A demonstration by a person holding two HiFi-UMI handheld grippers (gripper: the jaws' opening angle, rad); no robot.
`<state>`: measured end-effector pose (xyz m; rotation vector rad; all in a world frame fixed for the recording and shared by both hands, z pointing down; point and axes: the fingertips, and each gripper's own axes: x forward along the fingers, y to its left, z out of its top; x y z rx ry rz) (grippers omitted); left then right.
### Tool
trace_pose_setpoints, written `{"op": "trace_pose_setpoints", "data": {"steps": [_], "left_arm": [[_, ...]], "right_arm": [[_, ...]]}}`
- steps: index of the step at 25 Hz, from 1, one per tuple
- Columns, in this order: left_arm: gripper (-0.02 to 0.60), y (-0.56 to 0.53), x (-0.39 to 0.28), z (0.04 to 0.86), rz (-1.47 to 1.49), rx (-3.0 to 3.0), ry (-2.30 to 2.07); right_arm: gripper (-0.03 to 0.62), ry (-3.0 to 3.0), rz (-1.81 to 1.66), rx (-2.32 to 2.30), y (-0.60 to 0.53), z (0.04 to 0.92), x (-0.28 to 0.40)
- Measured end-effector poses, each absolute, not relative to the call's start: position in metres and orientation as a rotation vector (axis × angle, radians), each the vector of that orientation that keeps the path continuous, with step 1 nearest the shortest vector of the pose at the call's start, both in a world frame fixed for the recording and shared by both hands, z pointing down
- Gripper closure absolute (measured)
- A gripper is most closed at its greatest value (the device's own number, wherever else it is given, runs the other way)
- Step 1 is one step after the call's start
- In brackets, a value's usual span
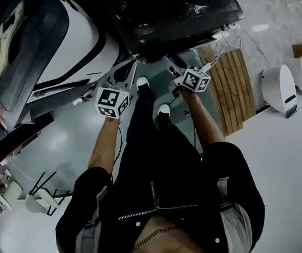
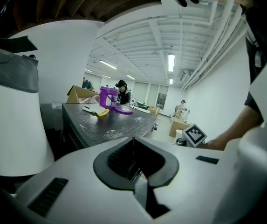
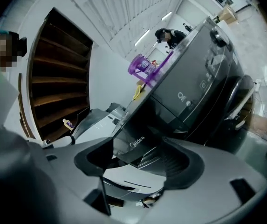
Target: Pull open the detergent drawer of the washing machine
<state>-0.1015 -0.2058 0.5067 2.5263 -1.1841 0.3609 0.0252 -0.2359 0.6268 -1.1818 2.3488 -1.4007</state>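
Observation:
The dark washing machine (image 1: 177, 9) stands in front of me; its tilted front fills the right gripper view (image 3: 203, 83). Its detergent drawer (image 3: 134, 143), a dark panel with a brand name, sits at the machine's upper left and looks pulled a little way out. My right gripper (image 3: 140, 146) is open, and the drawer front lies in the gap between its fingers without the pads pressing on it. In the head view this gripper (image 1: 172, 63) is just below the machine's front edge. My left gripper (image 2: 133, 139) is shut on nothing, beside the machine's left corner (image 1: 125, 70).
A purple jug (image 2: 108, 97) and a yellow item (image 2: 103, 112) lie on the machine's top. A big white and black appliance (image 1: 71, 36) stands close on the left. A slatted wooden board (image 1: 235, 88) and a white device (image 1: 280, 88) are on the right. People work at the far tables.

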Motion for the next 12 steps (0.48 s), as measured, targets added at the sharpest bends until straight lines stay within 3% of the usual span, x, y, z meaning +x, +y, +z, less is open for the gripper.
{"op": "trace_pose_setpoints", "data": {"steps": [2,12], "left_arm": [[0.561,-0.210,-0.106,0.510,0.367,2.514,-1.189],[0.561,-0.220,-0.133,0.526,0.397,2.455,-1.220]], "right_arm": [[0.246,2.308,-1.434,-1.141,-0.244,0.633,0.022],[0.211,2.148,-1.506,-0.841,-0.276,0.648,0.011]]}}
